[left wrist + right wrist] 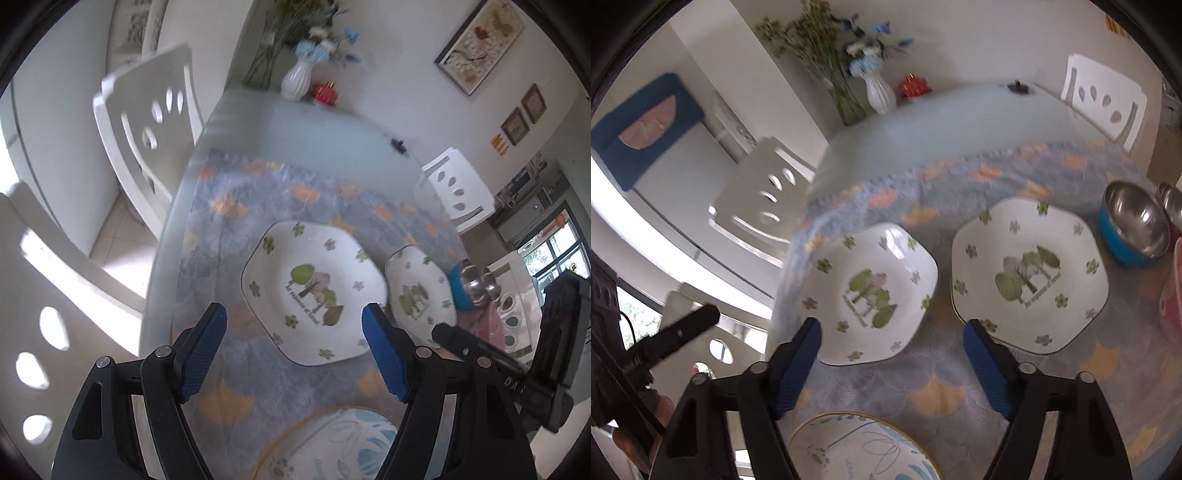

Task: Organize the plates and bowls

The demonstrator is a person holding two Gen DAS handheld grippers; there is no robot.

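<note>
Left wrist view: the left gripper (293, 325) hangs above a hexagonal floral plate (314, 291) on the cloth-covered surface (280, 199), fingers wide apart and empty. Right wrist view: the right gripper (892, 341), fingers also spread and empty, hovers between that plate and its twin (1028, 275), beside a blue steel bowl (1134, 225).

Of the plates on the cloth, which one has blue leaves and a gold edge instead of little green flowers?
The round plate nearest the camera, at the bottom edge below the tools. The two angular plates, left and right, carry tree pictures and scattered small flowers.
</note>
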